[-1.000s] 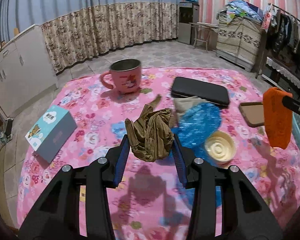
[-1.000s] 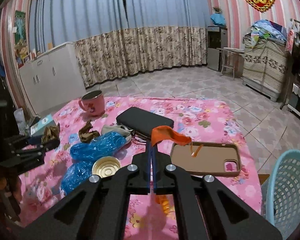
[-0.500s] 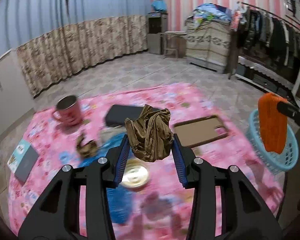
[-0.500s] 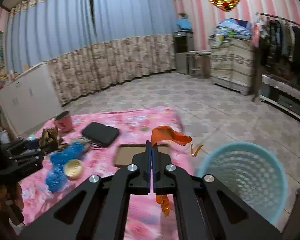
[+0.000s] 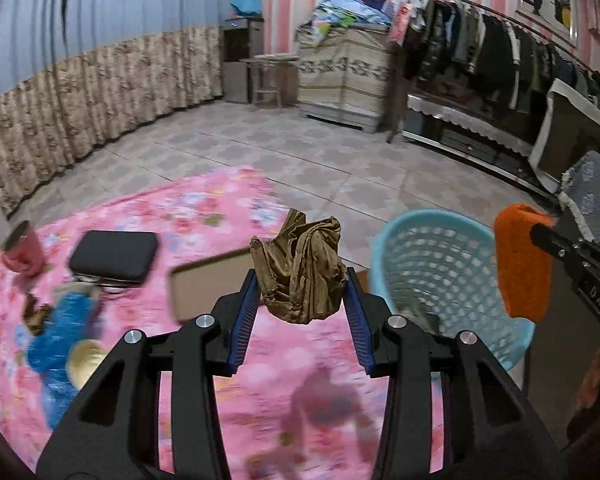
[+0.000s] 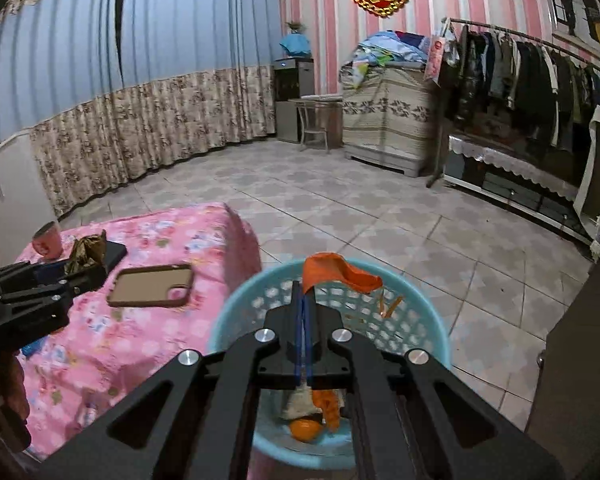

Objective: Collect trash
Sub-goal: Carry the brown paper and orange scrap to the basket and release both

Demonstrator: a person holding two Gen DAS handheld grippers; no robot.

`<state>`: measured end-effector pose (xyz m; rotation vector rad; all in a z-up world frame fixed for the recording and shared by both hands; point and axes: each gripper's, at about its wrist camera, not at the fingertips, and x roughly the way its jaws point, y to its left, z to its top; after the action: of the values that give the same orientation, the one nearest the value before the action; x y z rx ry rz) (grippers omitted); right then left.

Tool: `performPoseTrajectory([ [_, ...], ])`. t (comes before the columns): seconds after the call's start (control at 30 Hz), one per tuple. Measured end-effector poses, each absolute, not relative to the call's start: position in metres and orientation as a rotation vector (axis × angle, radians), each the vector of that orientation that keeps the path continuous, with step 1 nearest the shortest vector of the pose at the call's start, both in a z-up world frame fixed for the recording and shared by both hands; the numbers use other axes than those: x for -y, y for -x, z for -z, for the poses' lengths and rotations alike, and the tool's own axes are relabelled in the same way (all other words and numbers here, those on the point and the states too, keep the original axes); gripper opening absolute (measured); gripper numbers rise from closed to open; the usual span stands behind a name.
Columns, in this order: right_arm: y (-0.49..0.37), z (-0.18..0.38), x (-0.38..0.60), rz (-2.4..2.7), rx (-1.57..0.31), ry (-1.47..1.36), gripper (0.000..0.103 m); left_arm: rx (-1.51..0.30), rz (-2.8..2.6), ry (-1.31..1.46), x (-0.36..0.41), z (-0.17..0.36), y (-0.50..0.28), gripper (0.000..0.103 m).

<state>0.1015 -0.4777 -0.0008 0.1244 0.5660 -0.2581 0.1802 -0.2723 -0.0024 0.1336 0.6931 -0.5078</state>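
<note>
Two grippers: the left gripper (image 5: 300,300) at 6 o'clock, the right gripper (image 6: 305,300); one blue basket (image 5: 452,240) at 3 o'clock; one pink mug (image 5: 22,248) at 9 o'clock; one black case (image 5: 114,256); one brown phone case (image 6: 152,286); two brown crumpled scraps, one (image 5: 300,276) held, one (image 5: 36,314) lying.

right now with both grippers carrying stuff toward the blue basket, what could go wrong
The orange scrap is pinched by one edge in the right gripper, directly over the blue basket; being limp, it may cling to a pad instead of dropping.

The left gripper holds the brown wrapper above the pink tablecloth, beside the basket, so opening now would likely drop it back on the table.

Both grippers converge on one basket and could bump.
</note>
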Motion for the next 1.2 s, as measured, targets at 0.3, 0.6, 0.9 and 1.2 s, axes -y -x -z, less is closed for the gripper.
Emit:
performPoseTrajectory([
  [0.3, -0.097, 0.019, 0.520, 0.284, -0.577, -0.179, 0.001, -0.719, 0.614, -0.177, 0.342, 0.024, -0.181, 0.041],
  [0.6, -0.098, 0.029, 0.535, 0.298, -0.584, -0.204, 0.001, -0.743, 0.657, -0.231, 0.389, 0.029, -0.191, 0.058],
  [0.9, -0.098, 0.037, 0.538, 0.296, -0.597, -0.213, 0.001, -0.679, 0.539, -0.199, 0.360, 0.004, -0.198, 0.091],
  [1.2, -0.126, 0.052, 0.530, 0.266, -0.653, -0.227, 0.001, -0.659, 0.454, -0.206, 0.310, -0.004, -0.195, 0.097],
])
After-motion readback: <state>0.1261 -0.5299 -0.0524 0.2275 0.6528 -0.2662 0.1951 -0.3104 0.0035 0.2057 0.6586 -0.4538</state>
